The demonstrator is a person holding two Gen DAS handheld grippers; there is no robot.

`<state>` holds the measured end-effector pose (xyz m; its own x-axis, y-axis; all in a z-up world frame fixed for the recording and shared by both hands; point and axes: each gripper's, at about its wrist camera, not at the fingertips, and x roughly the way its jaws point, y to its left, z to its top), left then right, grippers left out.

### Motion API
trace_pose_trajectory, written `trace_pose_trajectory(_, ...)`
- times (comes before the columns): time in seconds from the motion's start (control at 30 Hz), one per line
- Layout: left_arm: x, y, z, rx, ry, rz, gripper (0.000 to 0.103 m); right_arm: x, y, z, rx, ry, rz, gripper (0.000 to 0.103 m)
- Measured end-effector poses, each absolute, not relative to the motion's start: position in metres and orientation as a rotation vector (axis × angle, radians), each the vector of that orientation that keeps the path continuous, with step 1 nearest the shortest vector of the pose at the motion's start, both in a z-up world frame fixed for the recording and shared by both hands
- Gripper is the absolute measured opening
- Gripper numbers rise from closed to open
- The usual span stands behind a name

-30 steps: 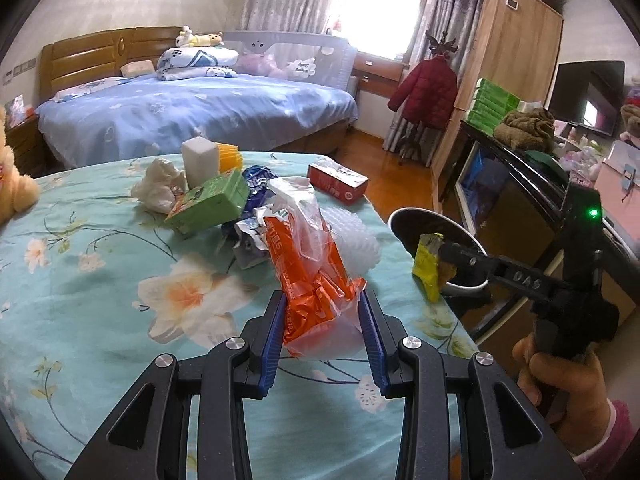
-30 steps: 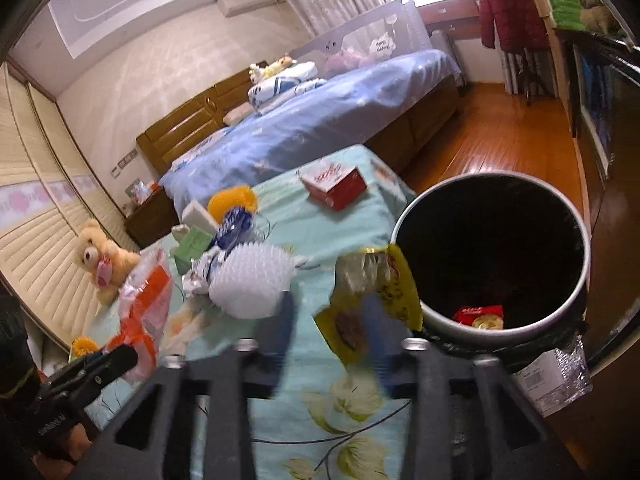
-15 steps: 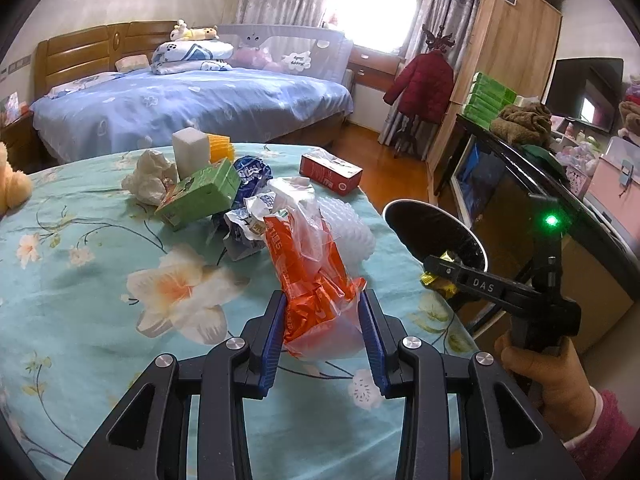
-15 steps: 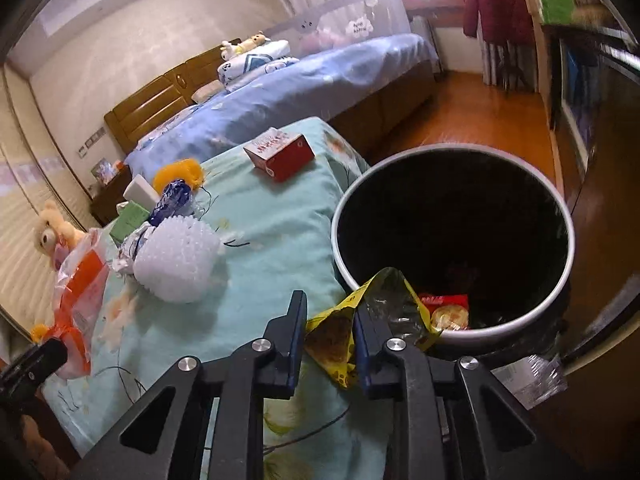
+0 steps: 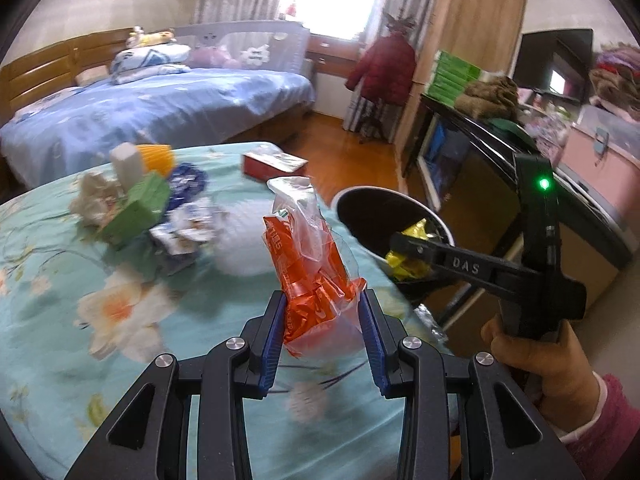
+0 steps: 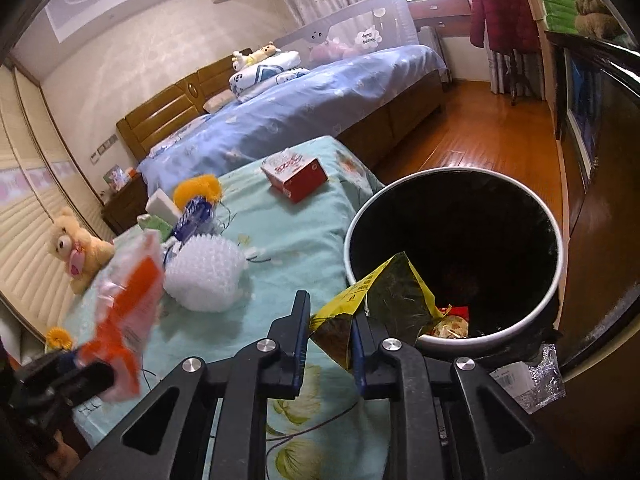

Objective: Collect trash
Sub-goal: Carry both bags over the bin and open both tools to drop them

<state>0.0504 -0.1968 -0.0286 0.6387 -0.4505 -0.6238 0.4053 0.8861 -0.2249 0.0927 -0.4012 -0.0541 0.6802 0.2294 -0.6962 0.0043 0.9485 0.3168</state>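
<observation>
My left gripper [image 5: 322, 312] is shut on a crumpled orange-and-clear plastic bag [image 5: 308, 256], held above the floral tablecloth [image 5: 60, 320]. The right wrist view shows the same bag [image 6: 128, 308] at the lower left. My right gripper [image 6: 330, 320] is shut on a yellow snack wrapper [image 6: 384, 292] whose top leans over the near rim of the round black trash bin [image 6: 452, 172]. In the left wrist view that wrapper [image 5: 408, 248] hangs at the bin [image 5: 384, 192], with a hand [image 5: 536, 360] on the right gripper's handle.
On the table lie a white spiky ball [image 6: 206, 276], a red box [image 6: 296, 176], a green carton [image 5: 136, 208], a blue wrapper [image 6: 196, 212], crumpled tissue [image 5: 94, 196] and an orange sponge [image 6: 198, 190]. Wrappers lie inside the bin. A teddy bear [image 6: 76, 248] sits at the left.
The right gripper's jaws have shut on the yellow wrapper and carried it to the bin's rim. The left gripper with the orange bag has shifted toward the bin.
</observation>
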Motion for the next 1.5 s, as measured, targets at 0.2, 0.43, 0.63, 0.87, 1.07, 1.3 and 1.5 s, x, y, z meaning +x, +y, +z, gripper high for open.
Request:
trace_pose_trajectory(0.2,0.064,-0.225,-0.030,-0.036,0.743,-0.542,0.035,0.091,-0.428,-0.052,0.368,0.814,0.108,0.018)
trace_pose_trajectory(0.43,0.090,-0.255,-0.034,-0.009,0.773,-0.578,0.035,0.094,-0.454,-0.048,0.424,0.802,0.093,0.018)
trace_pose_trajectory(0.63,0.114,-0.279,-0.038,0.022,0.793,-0.588,0.035,0.102,-0.468,-0.050,0.447,0.808,0.087,0.018)
trace_pose_trajectory(0.87,0.142,-0.305,-0.040,0.022,0.814,-0.594,0.036,0.120,-0.483,-0.058,0.466,0.837,0.073,0.019)
trace_pose_trajectory(1.07,0.167,-0.320,-0.043,0.015,0.835,-0.586,0.036,0.137,-0.489,-0.061,0.464,0.863,0.071,0.019)
trace_pose_trajectory(1.3,0.189,-0.335,-0.048,0.024,0.860,-0.583,0.037,0.149,-0.500,-0.063,0.487,0.883,0.073,0.023)
trace_pose_trajectory(1.5,0.197,-0.345,-0.051,0.016,0.878,-0.584,0.045,0.154,-0.505,-0.064,0.493,0.893,0.060,0.031)
